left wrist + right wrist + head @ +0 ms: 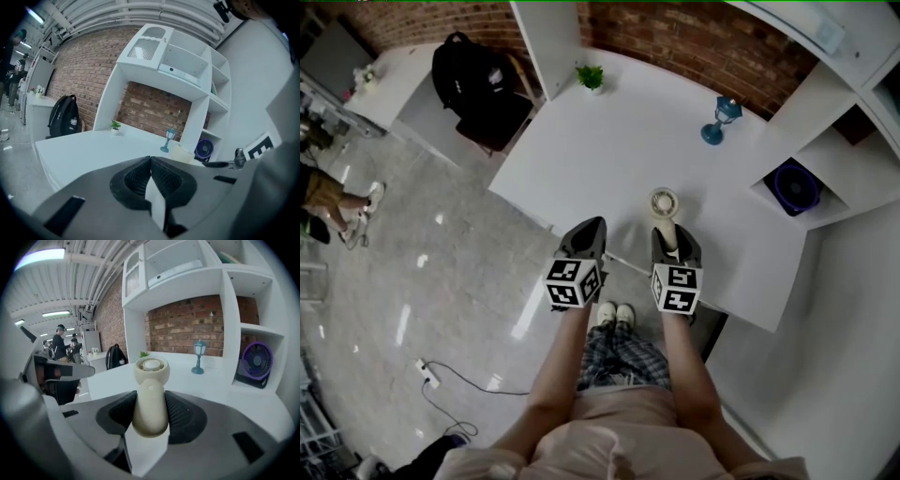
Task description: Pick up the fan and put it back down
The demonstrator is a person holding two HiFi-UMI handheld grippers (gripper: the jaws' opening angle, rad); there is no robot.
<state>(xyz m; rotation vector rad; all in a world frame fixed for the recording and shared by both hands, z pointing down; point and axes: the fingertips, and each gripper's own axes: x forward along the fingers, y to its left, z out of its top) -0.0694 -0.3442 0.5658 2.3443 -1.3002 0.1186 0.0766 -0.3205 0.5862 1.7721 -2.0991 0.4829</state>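
No readable text, label, brand, number or sign shows in any of the views.

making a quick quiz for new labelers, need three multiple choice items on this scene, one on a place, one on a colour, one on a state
1. Where does the purple desk fan stand?
A on the floor
B in a low shelf compartment
C on the top shelf

2. What colour is the handheld fan in the right claw?
A cream
B red
C black

3. How do the jaws of the left claw stand?
A wide apart
B shut on a pen
C shut, with nothing between them

Answers:
1 B: the right gripper view shows it inside the low compartment at the right.
2 A: its round head and handle are cream there and in the head view.
3 C: the left gripper view shows the pads meeting with nothing between them.
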